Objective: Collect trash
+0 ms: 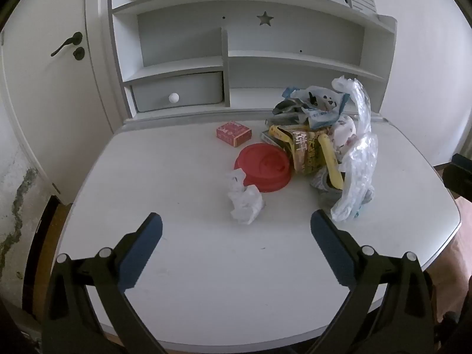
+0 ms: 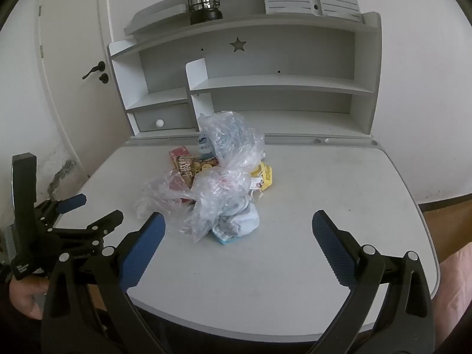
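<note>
While tongs (image 2: 238,227) gape, drawer (image 1: 178,91) (knobbed) sits closed.

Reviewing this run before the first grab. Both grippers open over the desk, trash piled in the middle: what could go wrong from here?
1. The clear plastic bag drapes over the snack wrappers; pulling it may drag them along or scatter them.
2. The crumpled tissue touches the red lid; the left gripper closing there may nudge the lid.
3. The lid lies flat on the desk, so the fingers may slip off its rim.
</note>
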Motion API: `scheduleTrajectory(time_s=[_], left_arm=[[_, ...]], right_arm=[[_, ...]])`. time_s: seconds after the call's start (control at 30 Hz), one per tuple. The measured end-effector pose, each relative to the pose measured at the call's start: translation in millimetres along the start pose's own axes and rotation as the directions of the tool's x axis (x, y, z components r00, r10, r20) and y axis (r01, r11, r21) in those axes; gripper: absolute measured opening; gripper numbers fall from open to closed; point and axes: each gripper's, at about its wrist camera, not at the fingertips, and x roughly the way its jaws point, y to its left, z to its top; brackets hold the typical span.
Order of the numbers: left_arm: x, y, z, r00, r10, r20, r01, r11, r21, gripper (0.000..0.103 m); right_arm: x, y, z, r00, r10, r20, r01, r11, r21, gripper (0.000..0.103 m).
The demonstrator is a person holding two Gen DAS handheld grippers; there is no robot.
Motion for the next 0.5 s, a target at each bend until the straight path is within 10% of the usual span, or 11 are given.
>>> scheduleTrajectory(time_s=[0.5], left_arm=[[-0.7, -2.8, 1.4, 1.000, 0.005, 0.001, -0.005, 1.000, 0.007, 0.097]], right_arm=[[-0.4, 1.7, -1.9, 1.000, 0.001, -0.002, -0.001, 1.000, -0.003, 0.097]])
